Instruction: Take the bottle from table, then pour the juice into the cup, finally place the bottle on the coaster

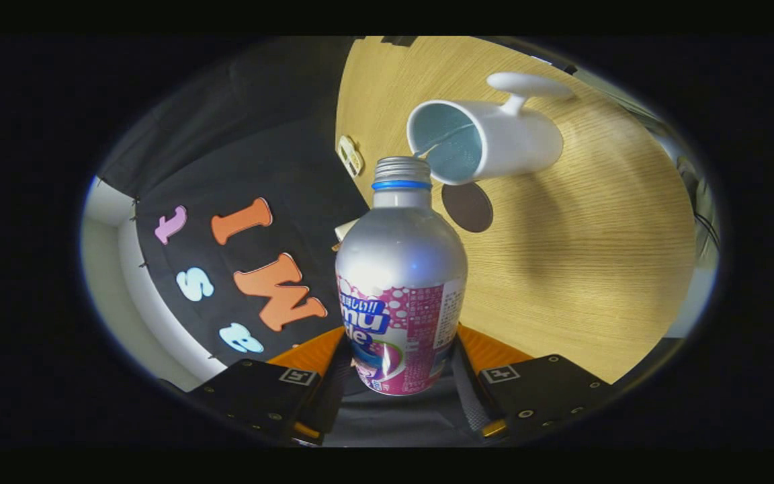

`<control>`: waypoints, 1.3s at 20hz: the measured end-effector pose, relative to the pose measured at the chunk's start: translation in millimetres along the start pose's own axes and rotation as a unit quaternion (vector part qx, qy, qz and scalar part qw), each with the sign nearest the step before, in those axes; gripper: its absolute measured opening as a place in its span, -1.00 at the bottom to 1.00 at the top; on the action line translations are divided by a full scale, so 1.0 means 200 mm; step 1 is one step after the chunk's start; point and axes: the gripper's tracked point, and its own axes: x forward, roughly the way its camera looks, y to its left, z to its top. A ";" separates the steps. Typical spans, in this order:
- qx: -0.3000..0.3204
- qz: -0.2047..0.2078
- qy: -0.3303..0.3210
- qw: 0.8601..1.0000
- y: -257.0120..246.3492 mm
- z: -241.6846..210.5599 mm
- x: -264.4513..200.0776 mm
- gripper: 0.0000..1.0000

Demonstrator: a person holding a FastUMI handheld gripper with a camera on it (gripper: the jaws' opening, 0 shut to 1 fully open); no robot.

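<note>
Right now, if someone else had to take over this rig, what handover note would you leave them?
Gripper: shut on the aluminium juice bottle, both fingers pressing its labelled body, bottle tipped over.
Bottle: cap off, mouth at the rim of the white mug, which stands on the wooden table. A thin stream seems to run into the mug.
Coaster: dark round disc on the table beside the mug, bare.
Done: bottle picked up, pour under way.
Left: finish pouring, right the bottle, set it on the coaster.

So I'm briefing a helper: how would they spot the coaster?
Find the wooden table, then the white cup beyond the gripper, shut on the bottle. The coaster lies beside the cup: a flat, dark, bare disc.
</note>
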 end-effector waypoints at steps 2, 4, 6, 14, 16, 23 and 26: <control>0.003 -0.001 -0.002 1.000 0.00 0.01 0.00 0.47; 0.006 -0.003 -0.002 1.000 0.01 0.02 0.00 0.47; 0.010 -0.004 -0.003 1.000 0.01 0.03 0.00 0.47; 0.024 -0.006 -0.004 1.000 0.03 0.07 -0.02 0.47; 0.028 -0.006 -0.005 1.000 0.05 0.07 -0.01 0.47; 0.037 -0.006 -0.004 0.999 0.06 0.08 0.01 0.47; 0.043 -0.009 -0.005 0.999 0.06 0.08 0.01 0.47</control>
